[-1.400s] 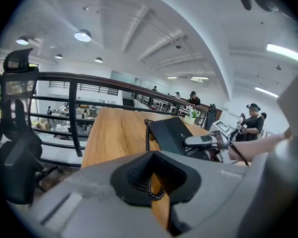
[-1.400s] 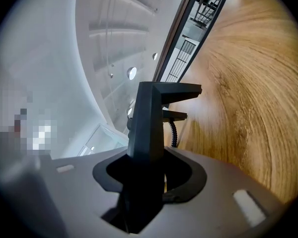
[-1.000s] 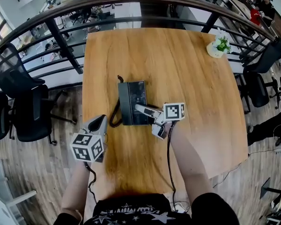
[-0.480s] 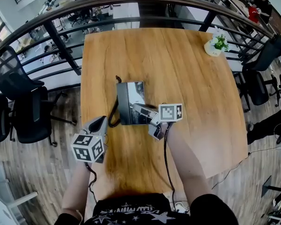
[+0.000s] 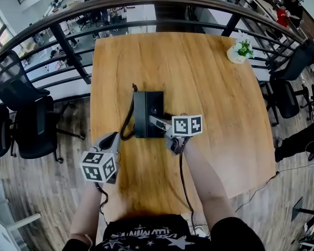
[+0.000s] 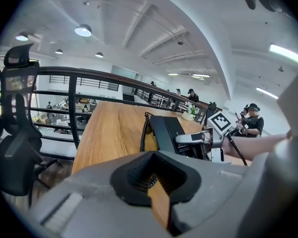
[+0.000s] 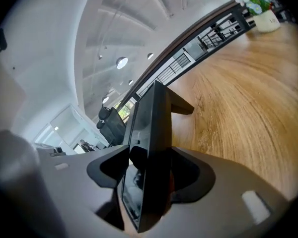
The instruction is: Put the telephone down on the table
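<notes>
telephone (image 5: 148, 114): black flat rectangular box, glossy top | pose: lying flat, long side running 12 to 6 | place: on the wooden table (image 5: 214, 88), at 9 o'clock from its middle | cord (image 5: 129, 124): black coil along the telephone's 9 o'clock side

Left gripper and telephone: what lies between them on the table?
Between the left gripper and the telephone lies only the telephone's coiled cord on bare table, clearest in the head view.
</notes>
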Demonstrator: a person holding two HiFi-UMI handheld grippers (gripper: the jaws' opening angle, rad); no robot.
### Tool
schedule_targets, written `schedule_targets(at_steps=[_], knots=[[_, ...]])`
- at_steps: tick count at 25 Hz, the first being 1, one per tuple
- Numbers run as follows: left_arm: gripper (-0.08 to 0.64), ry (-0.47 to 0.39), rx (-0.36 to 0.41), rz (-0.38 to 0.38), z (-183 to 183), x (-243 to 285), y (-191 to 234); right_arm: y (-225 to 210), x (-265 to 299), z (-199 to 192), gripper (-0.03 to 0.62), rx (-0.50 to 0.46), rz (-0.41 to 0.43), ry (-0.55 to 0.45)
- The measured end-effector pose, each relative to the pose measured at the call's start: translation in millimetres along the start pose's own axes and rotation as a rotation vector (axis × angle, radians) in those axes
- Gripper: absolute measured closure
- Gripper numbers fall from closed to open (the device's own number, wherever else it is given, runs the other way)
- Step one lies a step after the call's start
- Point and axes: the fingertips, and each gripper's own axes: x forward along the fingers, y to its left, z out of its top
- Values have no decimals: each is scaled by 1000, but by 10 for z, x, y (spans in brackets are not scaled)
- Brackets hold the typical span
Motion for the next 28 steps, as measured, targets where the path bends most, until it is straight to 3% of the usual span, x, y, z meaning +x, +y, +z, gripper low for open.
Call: schedule_targets(at_steps=[5, 15, 19, 24, 28], knots=[[558, -11, -5, -8, -3, -38, -73, -76, -76, 15, 325, -85, -84, 25], [558, -25, 1, -20, -71, -254, -165, -10, -266, -54, 350, -94, -158, -17], [558, -34, -6, -19, -152, -454, -170, 157, -456, -73, 373, -134, -198, -57], [558, -34, -29, -35, -267, -699, -206, 527, -734, -180, 393, -252, -254, -86], [558, -31, -12, -71, -327, -854, -308, 815, -1047, -312, 465, -311, -312, -156]])
